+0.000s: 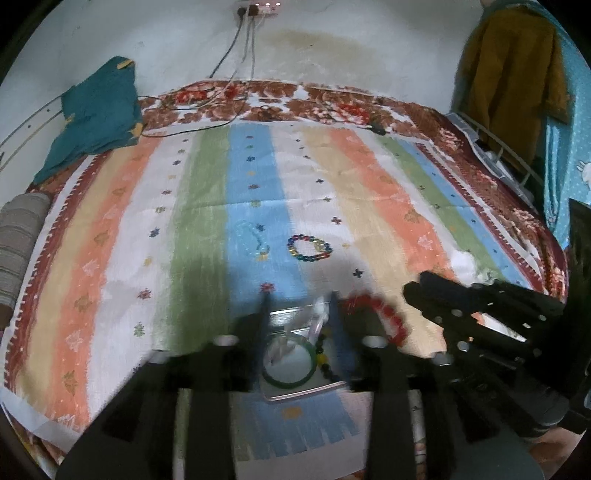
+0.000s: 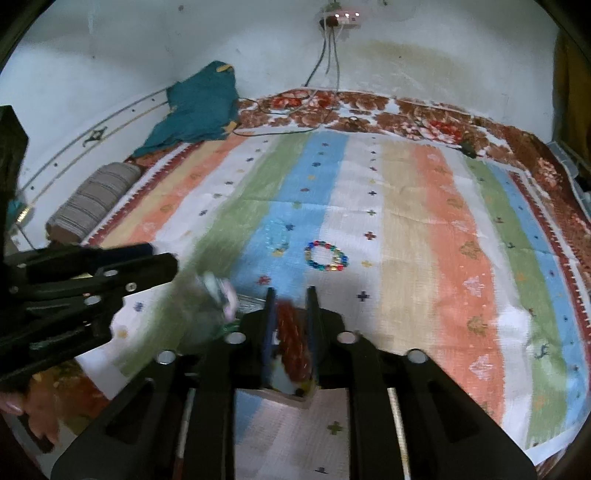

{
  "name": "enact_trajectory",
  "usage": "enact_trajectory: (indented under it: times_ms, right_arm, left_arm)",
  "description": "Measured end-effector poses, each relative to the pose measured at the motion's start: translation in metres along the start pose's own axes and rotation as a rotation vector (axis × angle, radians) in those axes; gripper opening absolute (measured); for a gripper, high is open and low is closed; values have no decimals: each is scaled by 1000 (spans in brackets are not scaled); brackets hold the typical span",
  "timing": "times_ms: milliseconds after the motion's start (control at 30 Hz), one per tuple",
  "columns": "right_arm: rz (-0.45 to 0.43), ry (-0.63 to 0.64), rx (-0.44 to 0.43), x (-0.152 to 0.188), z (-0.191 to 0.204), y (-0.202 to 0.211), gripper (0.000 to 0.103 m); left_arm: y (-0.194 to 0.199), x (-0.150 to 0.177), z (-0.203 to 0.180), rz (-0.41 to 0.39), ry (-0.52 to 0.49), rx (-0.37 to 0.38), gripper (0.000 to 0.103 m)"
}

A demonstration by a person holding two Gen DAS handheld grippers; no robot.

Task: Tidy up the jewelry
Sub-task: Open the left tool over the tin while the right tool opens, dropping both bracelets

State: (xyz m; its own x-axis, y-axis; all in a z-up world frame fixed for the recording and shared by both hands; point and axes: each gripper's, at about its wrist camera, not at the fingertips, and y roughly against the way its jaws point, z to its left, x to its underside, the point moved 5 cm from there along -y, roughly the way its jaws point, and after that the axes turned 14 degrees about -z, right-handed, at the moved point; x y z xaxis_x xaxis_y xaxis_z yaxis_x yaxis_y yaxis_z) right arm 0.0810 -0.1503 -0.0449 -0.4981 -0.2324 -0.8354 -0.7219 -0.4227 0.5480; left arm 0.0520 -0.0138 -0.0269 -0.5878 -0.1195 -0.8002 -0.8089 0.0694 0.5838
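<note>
In the left wrist view my left gripper (image 1: 299,306) hangs open over a shallow tray (image 1: 295,394) that holds a green bangle (image 1: 291,382) and a dark bead bracelet (image 1: 325,360). A blurred clear plastic piece (image 1: 319,314) lies by its right finger. A red bead bracelet (image 1: 388,314) curves beside the tray, under my right gripper (image 1: 439,295). In the right wrist view the red bracelet (image 2: 291,332) shows blurred between the parted fingers of my right gripper (image 2: 291,299). A multicoloured bead bracelet (image 2: 326,256) and a clear bead bracelet (image 2: 277,236) lie farther out on the cloth.
A striped cloth (image 2: 443,240) covers a floral blanket (image 2: 406,122) on the bed. A teal garment (image 2: 195,107) and a striped bolster (image 2: 92,199) sit at the far left. Cables (image 2: 288,129) trail from a wall socket (image 2: 340,18). A mustard garment (image 1: 513,74) hangs at right.
</note>
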Motion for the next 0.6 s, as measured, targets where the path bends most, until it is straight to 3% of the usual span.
enact_trajectory:
  times_ms: [33, 200, 600]
  right_arm:
    - [0, 4, 13, 0, -2, -1, 41]
    - [26, -21, 54, 3, -21, -10, 41]
    - [26, -54, 71, -2, -34, -18, 60]
  left_arm:
    - [0, -2, 2, -4, 4, -12, 43]
    - [-3, -7, 18, -3, 43, -54, 51]
    - [-18, -10, 29, 13, 51, -100, 73]
